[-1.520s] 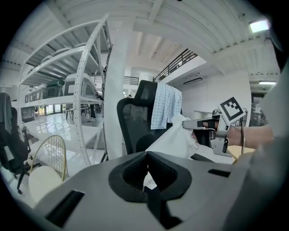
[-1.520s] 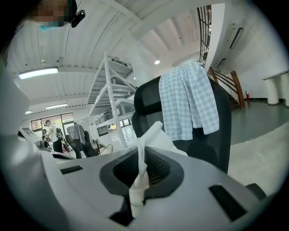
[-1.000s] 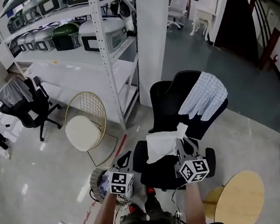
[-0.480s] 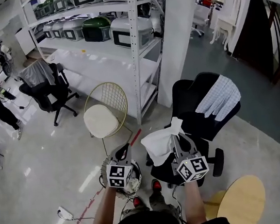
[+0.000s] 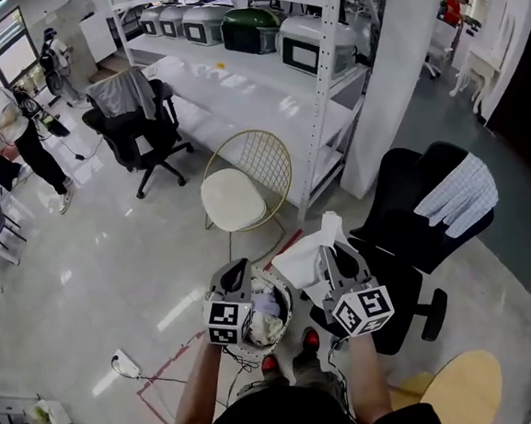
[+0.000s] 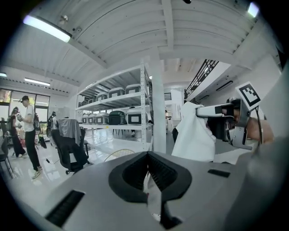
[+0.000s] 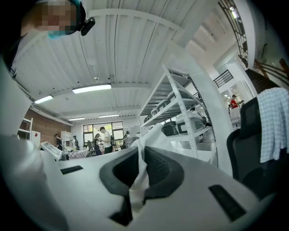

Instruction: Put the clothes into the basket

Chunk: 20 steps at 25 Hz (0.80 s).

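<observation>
**White cloth is hanging next to the basket**

The right claw [image 5: 338,254] is squeezing a white cloth [image 5: 305,260] tight between its jaws. In the right gripper view the cloth is bunching up between the two dark pads. The pinch is tight so the soft cloth does not slip out while it is up in the air.

The cloth is sitting in the lower middle of the head view, just right of the basket [image 5: 289,308] on the floor. It is not inside the basket yet. The basket is already holding some other clothes.

The left claw [image 5: 233,274] is hovering over the basket's left side. Its jaws are pressing together, and no cloth is poking out of them. I think it is waiting there, out of the way.

The cloth is hanging loose, so its long way is running up and down. One pointy corner is sticking up above the claw. The big floppy part is drooping down and left, toward the basket.

A checked cloth [image 5: 463,194] is lying over the back of a black chair [image 5: 416,239] at the right.
</observation>
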Tool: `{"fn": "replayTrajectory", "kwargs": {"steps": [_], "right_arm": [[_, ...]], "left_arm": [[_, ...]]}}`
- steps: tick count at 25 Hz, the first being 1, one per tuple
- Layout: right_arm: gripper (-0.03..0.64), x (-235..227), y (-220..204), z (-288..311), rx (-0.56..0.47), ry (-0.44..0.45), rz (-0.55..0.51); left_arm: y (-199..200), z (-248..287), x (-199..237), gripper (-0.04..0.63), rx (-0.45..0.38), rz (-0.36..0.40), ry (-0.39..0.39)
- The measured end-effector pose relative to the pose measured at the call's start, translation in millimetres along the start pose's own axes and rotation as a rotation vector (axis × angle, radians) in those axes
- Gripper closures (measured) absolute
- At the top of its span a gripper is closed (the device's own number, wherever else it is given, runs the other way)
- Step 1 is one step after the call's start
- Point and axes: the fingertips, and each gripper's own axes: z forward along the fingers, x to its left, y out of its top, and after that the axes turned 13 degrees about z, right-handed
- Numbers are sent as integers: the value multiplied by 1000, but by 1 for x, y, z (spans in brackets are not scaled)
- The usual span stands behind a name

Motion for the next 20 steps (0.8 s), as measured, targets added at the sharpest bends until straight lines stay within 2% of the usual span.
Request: {"fn": "replayTrajectory", "kwargs": {"steps": [11, 20], "right_arm": [[581, 78, -39, 48, 61, 155, 49], [581, 107, -72, 72, 133, 221, 78]], "left_arm": [[-28, -62, 58, 588, 40, -41, 136], [-45, -94, 83, 588, 67, -67, 221]]}}
